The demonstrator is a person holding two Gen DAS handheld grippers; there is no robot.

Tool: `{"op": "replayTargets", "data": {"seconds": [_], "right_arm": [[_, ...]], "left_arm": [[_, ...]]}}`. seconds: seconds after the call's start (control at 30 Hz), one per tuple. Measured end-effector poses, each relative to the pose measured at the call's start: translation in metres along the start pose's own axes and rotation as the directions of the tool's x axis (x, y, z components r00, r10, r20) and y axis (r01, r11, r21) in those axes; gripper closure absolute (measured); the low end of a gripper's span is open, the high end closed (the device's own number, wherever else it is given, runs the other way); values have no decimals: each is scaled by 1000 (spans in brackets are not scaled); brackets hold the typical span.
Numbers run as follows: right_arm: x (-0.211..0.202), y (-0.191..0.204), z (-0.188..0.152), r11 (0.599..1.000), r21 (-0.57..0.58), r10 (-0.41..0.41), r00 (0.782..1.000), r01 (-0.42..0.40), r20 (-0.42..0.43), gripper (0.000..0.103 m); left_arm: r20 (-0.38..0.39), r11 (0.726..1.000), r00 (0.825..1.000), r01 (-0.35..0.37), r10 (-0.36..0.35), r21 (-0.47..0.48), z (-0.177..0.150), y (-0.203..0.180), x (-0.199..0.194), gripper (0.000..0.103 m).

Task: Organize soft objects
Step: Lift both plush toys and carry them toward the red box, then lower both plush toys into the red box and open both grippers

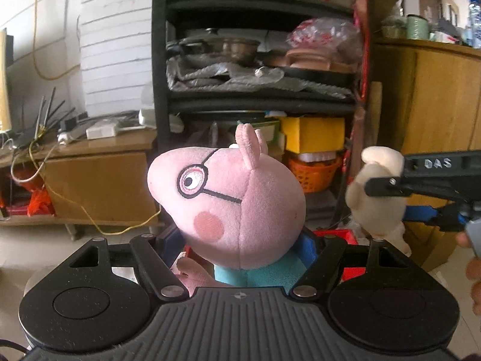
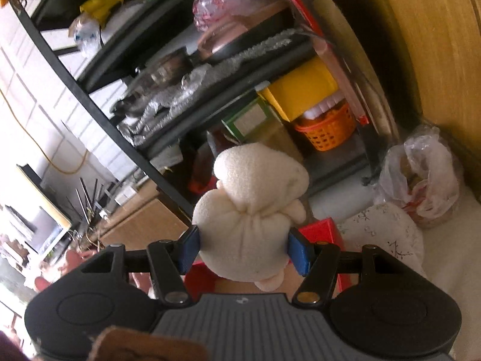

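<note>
Between the blue pads of the left gripper (image 1: 240, 251), the pink pig plush (image 1: 231, 207) is clamped at its body, head clear above. To its right, the right gripper (image 2: 244, 249) pinches the cream plush (image 2: 251, 219) at mid-body, black shelf rack (image 2: 99, 111) beyond with open room between.

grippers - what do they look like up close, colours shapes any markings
Both are matte black. The left gripper and right gripper each have a ribbed grey centre plate, two round black housings beside it, and angled black link arms with silver pivot screws. The finger pads are blue. Seen from the left wrist view, the right gripper's side bears raised "DAS" lettering. No cables or sleeves show clearly.
</note>
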State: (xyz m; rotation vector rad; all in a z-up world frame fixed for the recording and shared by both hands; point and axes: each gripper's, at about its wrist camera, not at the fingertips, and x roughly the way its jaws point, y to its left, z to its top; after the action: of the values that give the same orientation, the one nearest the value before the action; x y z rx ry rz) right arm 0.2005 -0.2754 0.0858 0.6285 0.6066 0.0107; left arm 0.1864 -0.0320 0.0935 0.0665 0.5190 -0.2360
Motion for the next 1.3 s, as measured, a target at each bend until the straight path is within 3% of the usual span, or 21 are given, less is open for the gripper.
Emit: {"op": "replayTargets", "data": {"seconds": [0.73, 0.9, 0.97, 1.03, 1.13, 1.17, 1.3], "right_arm": [[42, 2, -22, 978, -154, -154, 983, 138, -98, 69], [55, 1, -30, 970, -180, -187, 972, 161, -139, 64], [58, 0, -33, 967, -186, -200, 970, 173, -137, 62], [61, 0, -35, 963, -193, -215, 966, 186, -141, 60], [62, -1, -36, 964, -186, -219, 964, 189, -152, 50], [62, -1, -36, 966, -183, -213, 965, 185, -151, 46], [59, 1, -35, 967, -183, -205, 967, 176, -153, 45]], "left_arm": [[-88, 994, 993, -86, 80, -71, 5, 23, 59, 29], [-113, 993, 990, -94, 85, -75, 2, 22, 68, 27], [-118, 992, 989, -95, 85, -81, 1, 22, 69, 24], [-120, 992, 989, -95, 84, -85, 1, 21, 70, 15], [-107, 993, 989, -110, 105, -41, 1, 15, 68, 8], [-102, 993, 988, -118, 115, -26, 1, 14, 67, 7], [-120, 993, 987, -113, 109, -24, 0, 13, 63, 6]]}}
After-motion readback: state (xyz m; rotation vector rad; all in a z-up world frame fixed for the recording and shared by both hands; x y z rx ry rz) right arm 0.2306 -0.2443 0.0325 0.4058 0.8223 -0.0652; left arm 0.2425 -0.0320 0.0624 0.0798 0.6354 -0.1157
